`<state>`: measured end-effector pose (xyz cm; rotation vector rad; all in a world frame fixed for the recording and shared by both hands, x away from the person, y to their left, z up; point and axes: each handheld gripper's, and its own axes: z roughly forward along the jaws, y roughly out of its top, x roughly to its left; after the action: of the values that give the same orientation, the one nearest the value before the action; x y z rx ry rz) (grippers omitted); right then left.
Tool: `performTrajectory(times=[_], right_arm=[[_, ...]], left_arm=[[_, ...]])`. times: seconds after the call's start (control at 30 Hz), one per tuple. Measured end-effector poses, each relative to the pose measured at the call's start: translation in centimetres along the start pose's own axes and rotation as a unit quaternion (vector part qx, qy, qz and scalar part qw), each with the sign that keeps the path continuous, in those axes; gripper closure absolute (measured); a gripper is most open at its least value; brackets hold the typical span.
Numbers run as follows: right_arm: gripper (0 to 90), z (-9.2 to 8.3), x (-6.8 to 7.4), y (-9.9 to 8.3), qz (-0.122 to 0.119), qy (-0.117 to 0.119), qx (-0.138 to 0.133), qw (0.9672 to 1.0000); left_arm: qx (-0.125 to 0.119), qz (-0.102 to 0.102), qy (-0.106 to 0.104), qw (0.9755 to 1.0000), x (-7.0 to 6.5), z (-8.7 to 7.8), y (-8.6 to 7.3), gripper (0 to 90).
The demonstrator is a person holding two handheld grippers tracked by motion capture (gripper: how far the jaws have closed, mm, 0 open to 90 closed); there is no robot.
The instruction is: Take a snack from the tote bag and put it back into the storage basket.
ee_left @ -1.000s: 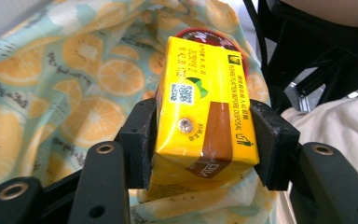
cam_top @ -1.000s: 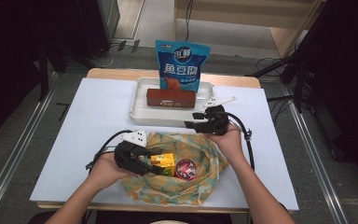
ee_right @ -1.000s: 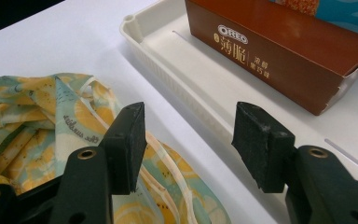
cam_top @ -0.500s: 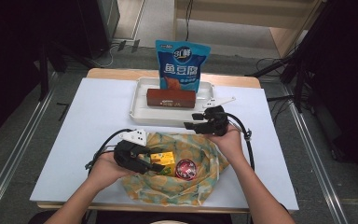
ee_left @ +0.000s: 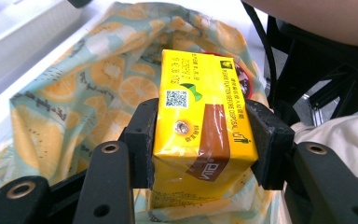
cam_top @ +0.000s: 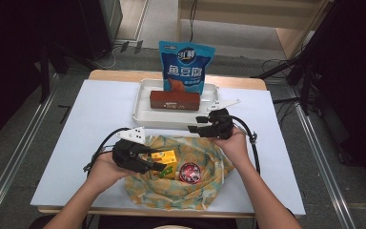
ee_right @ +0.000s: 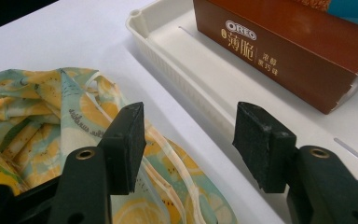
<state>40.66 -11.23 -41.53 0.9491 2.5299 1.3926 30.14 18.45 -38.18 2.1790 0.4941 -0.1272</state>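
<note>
Clamps the yellow drink carton [ee_left: 200, 116] squarely between the pads of the left gripper [cam_top: 162, 161], jaws pressed on its two long sides, with the printed face and the foil straw-hole turned up toward the left gripper view. Keeps the carton low inside the open mouth of the fruit-print cloth bag [cam_top: 190, 191], just beside a round red-topped tin [cam_top: 189, 172] that lies on the fabric; cannot tell whether the carton rests on the cloth or hangs a little above it. Leaves the right gripper [ee_right: 191, 126] released, jaws standing wide with nothing between them, poised over the bag's far edge and its pale strap [ee_right: 168, 149], close to the near rim of the white tray [cam_top: 140, 112]. Holds, in that tray, a brown biscuit box [cam_top: 175, 100] lying flat and a blue snack pouch [cam_top: 186, 64] standing behind it. Reads as the carton's transfer between bag and tray, caught at the bag end; cannot tell from this alone which way it goes. Calls next either for letting go once the carton sits flat beside the tin, or for lifting it straight up clear of the folds before carrying it across to the tray. Calls also for pinching the bag's rim or strap with the free jaws, so the soft cloth neither drags along nor closes over the opening.
</note>
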Motion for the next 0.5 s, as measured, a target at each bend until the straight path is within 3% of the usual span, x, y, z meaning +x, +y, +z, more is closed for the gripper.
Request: performTrajectory(times=[0.5], right_arm=[[43.7,-0.2,0.1,-0.1,-0.005,0.003,-0.001,1.0]], left_arm=[[-0.01,-0.006,0.008,0.9999,0.0,-1.3,0.9,51.0]])
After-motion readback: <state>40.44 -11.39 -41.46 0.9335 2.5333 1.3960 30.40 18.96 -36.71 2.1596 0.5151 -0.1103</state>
